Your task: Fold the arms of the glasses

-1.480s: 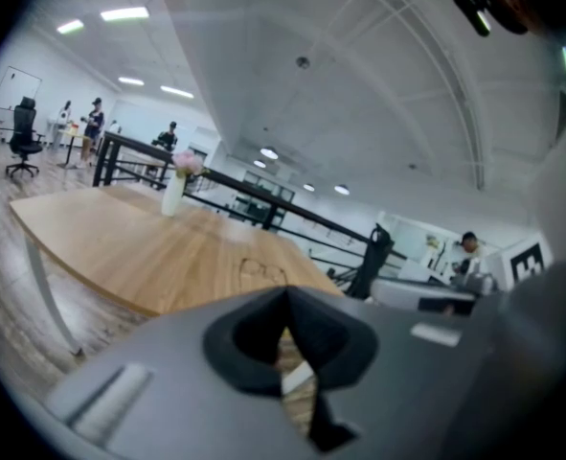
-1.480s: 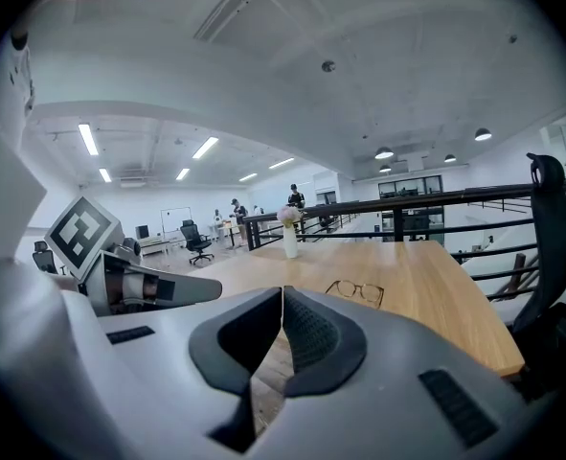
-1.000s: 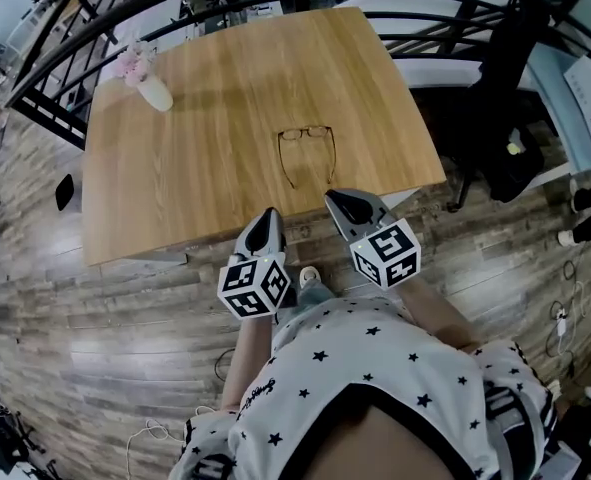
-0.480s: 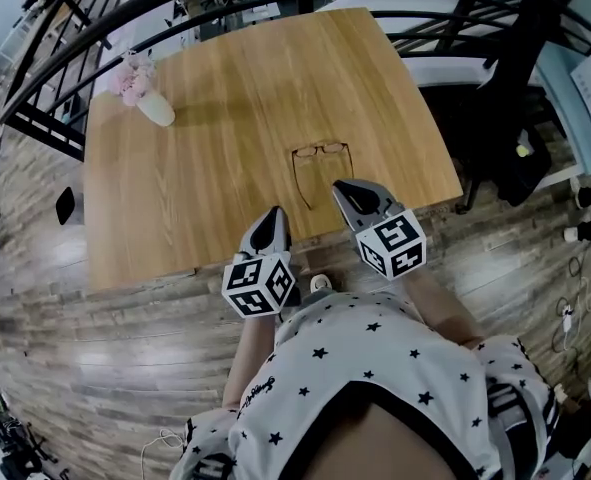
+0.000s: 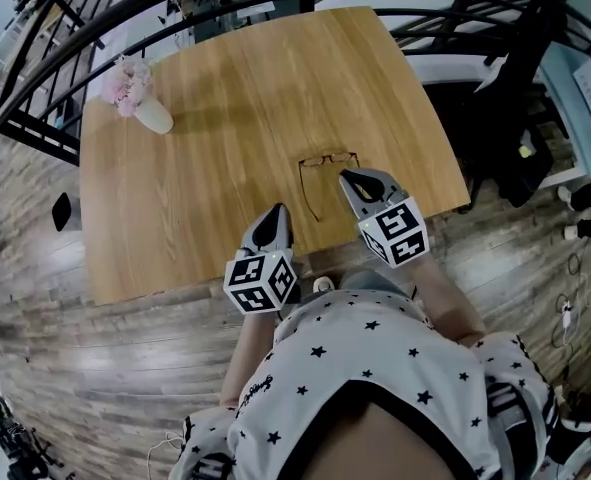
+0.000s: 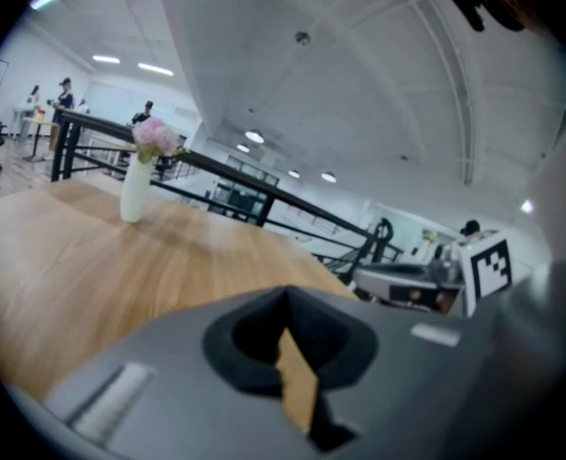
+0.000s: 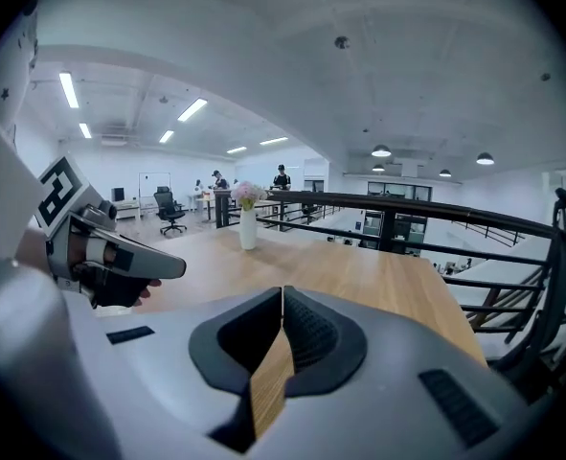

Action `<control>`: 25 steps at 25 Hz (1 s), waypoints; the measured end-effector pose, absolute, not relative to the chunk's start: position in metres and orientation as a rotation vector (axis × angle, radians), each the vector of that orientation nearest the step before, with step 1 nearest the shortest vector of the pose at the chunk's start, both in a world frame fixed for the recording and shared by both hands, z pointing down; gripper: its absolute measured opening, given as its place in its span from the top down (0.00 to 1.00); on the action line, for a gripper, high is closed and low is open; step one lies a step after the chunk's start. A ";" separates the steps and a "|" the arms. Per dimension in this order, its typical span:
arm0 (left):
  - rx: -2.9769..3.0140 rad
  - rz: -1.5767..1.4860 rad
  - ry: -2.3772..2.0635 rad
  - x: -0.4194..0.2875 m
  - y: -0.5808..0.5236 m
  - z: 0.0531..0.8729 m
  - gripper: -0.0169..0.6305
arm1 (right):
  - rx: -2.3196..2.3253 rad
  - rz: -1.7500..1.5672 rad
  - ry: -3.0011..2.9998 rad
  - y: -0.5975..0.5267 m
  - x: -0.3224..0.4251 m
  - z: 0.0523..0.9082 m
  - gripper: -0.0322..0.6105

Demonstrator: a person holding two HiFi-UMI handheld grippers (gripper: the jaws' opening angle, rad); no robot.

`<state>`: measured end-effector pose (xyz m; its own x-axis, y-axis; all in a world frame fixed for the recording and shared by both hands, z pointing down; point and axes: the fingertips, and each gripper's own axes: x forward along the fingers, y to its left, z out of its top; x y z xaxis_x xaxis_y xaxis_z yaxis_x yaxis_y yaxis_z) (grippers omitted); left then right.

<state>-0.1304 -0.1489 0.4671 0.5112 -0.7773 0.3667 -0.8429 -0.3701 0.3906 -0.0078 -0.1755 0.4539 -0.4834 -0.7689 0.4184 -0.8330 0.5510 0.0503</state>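
Wooden tabletop (image 5: 225, 118): glasses (image 5: 327, 158) lie unfolded by its near edge; left gripper (image 5: 275, 216) and right gripper (image 5: 352, 179) have jaws closed, empty.

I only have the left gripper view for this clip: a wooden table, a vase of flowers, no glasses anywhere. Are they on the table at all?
Observer: Yes. The head view shows the glasses lying on the table near its front edge, arms unfolded toward the person.
Operator: Where is the right claw relative to them?
Observer: The right claw is over the glasses' arm on the person's right and covers it; whether it touches cannot be told.
Operator: Open or shut?
Observer: The right gripper view shows its jaws together, with nothing between them.
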 end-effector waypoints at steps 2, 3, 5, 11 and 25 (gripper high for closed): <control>2.215 0.163 -1.319 -0.130 -0.153 0.469 0.96 | 1.293 0.211 -2.377 -0.181 -0.007 0.458 0.92; 2.210 0.162 -1.318 -0.129 -0.154 0.471 0.96 | 1.287 0.208 -2.366 -0.183 -0.006 0.461 0.92; 2.203 0.164 -1.318 -0.127 -0.155 0.474 0.96 | 1.272 0.200 -2.342 -0.186 -0.003 0.469 0.92; 2.186 0.173 -1.329 -0.118 -0.163 0.483 0.96 | 1.159 0.143 -2.286 -0.202 0.003 0.492 0.92; 2.091 0.167 -1.410 -0.098 -0.181 0.487 0.96 | 0.715 0.062 -2.187 -0.234 0.005 0.538 0.92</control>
